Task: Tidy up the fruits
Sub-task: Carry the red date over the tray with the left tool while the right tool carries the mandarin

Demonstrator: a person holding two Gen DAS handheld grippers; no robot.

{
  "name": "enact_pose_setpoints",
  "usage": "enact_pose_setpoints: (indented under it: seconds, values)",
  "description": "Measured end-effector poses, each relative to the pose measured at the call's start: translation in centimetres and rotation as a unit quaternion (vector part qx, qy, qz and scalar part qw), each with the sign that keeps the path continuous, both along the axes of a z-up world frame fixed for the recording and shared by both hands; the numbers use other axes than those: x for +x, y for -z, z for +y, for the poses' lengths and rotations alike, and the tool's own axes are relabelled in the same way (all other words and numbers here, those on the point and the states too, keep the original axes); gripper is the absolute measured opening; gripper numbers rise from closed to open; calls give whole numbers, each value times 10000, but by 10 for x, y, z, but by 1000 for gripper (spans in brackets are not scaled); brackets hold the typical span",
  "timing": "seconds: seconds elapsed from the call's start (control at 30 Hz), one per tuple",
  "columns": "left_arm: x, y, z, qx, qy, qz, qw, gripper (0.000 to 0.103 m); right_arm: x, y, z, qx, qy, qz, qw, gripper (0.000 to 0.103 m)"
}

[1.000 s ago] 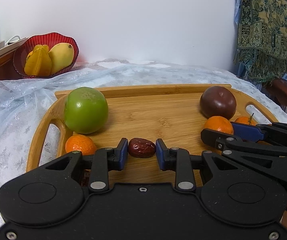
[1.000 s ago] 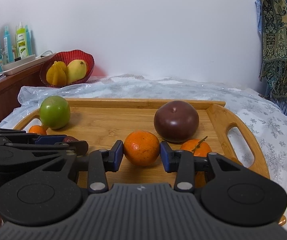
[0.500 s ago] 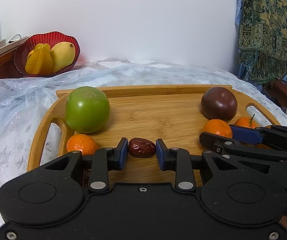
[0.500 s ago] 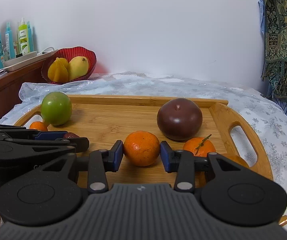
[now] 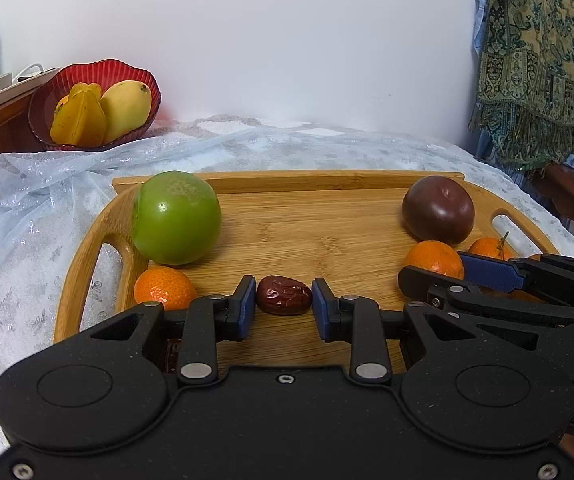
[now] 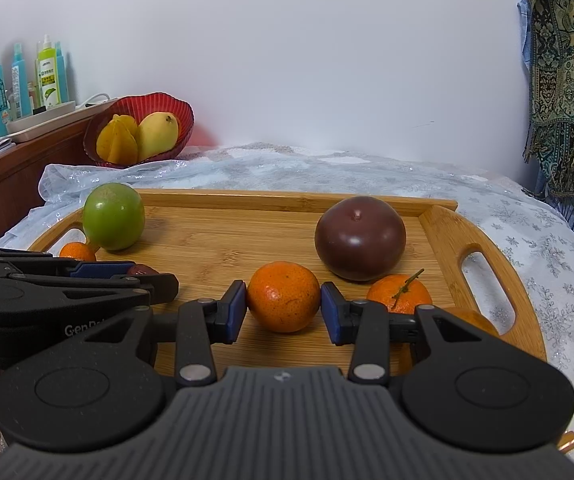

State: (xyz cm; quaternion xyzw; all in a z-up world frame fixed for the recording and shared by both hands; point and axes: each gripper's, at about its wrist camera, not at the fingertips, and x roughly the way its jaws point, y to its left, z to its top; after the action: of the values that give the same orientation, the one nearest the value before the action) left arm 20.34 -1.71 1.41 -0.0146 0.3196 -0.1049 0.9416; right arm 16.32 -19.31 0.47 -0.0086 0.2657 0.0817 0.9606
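red date (image 5: 283, 295) lies near the front edge of the wooden tray (image 5: 327, 178), left of centre, betw the blue pads of the left claw (image 5: 283, 301). pads sit just beside each end of it w/ a thin gap showing on both sides, so the claw is only narrowly open around it, not clamped. the mandarin (image 6: 283, 297) sits further right on the tray, near the front, betw the pads of the right claw (image 6: 283, 312); those pads look to be touching its sides or v. close, can't tell if they press. fruit rests on the tray either way.

other fruit on the tray: green apple (image 5: 176, 217) at the back-left corner by the left handle cut-out, a small mandarin (image 5: 163, 287) just in front of it, touching or nearly. dark purple round fruit (image 6: 360, 238) at the back right. a stemmed mandarin (image 6: 399, 294) just in front of that, near the right handle, and another orange fruit (image 6: 473, 320) partly hidden behind the right claw's finger.

tray sits on a pale blue sparkly cloth (image 6: 527, 248) over the worktop. at the far-left corner a red bowl (image 6: 139, 120) holds a starfruit (image 6: 117, 145) and a mango (image 6: 158, 134). bottles (image 6: 49, 72) stand on a shelf further left. patterned scarf (image 5: 539, 60) hangs at the right. white wall behind.
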Motion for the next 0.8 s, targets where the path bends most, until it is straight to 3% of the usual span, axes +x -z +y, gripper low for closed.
enact_pose_setpoints:
  seconds: [0.4, 0.47, 0.8]
  values:
    - [0, 0, 2, -43, -8, 11, 10000, 30, 0, 0, 0, 10, 0, -10, 10000, 47]
    - [0, 0, 2, -36, -20, 0, 10000, 31, 0, 0, 0, 18, -3, -24, 10000, 53]
    - [-1, -2, 5, -61, -48, 21, 10000, 38, -3, -2, 0, 34, 33, -56, 10000, 58]
